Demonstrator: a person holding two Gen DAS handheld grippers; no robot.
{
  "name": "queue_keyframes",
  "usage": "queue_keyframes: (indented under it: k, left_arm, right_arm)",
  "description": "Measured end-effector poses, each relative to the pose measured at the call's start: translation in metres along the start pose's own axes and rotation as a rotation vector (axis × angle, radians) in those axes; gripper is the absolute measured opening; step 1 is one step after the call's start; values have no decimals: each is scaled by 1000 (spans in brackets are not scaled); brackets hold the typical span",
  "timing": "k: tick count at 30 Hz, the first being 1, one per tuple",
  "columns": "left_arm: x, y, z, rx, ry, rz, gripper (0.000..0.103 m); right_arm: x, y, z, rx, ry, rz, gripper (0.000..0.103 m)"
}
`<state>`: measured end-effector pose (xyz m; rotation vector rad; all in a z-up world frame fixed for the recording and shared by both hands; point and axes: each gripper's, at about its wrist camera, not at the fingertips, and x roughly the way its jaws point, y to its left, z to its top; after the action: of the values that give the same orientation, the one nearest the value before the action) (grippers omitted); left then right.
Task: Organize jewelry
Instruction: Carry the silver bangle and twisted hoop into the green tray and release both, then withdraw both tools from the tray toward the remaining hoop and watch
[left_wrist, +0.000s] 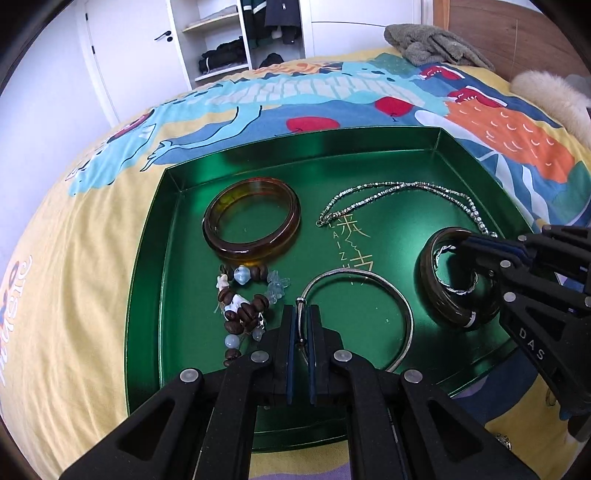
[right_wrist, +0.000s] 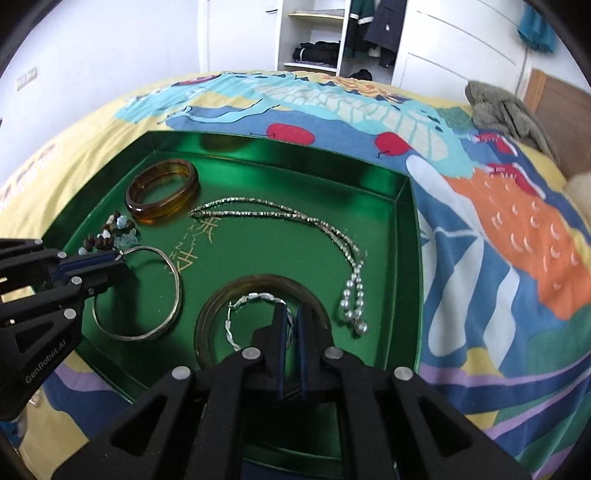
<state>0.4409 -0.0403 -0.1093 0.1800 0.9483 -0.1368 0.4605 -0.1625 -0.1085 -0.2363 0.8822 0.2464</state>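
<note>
Nearest each lens are the black claws: the left claw (left_wrist: 301, 314) has its fingers pinched nearly together on the thin silver bangle (left_wrist: 406, 314), gripping the band near its open end, while the right claw (right_wrist: 291, 314) is likewise closed tight on a twisted silver bracelet (right_wrist: 231, 326) lying inside the dark brown bangle (right_wrist: 207, 321). Only the right wrist view shows the pearl-like drops ending the beaded silver necklace (right_wrist: 351, 295) at about three o'clock of that bangle; only the left wrist view shows the bead bracelet (left_wrist: 242, 299) clearly, brown and pale blue beads at nine o'clock of the left claw. Everything lies in the green metal tray (left_wrist: 147, 295) on the printed bedspread (left_wrist: 74, 258). An amber bangle (left_wrist: 251, 218) sits toward the tray's far left corner, at twelve o'clock of the bead bracelet and touching it.
</note>
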Motion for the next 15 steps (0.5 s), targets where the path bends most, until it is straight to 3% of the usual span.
queue_keyframes:
  k: [3, 10, 15]
  left_arm:
    - [-1, 1, -1, 4, -3, -2, 6]
    - [-3, 5, -4, -22, -8, -9, 6]
    - [-11, 10, -1, -43, -9, -37, 17]
  right_arm:
    - [2, 4, 4, -48, 6, -22, 5]
    - [2, -6, 6, -1, 9, 8, 7]
    - [-4, -12, 9, 44, 16, 20, 15]
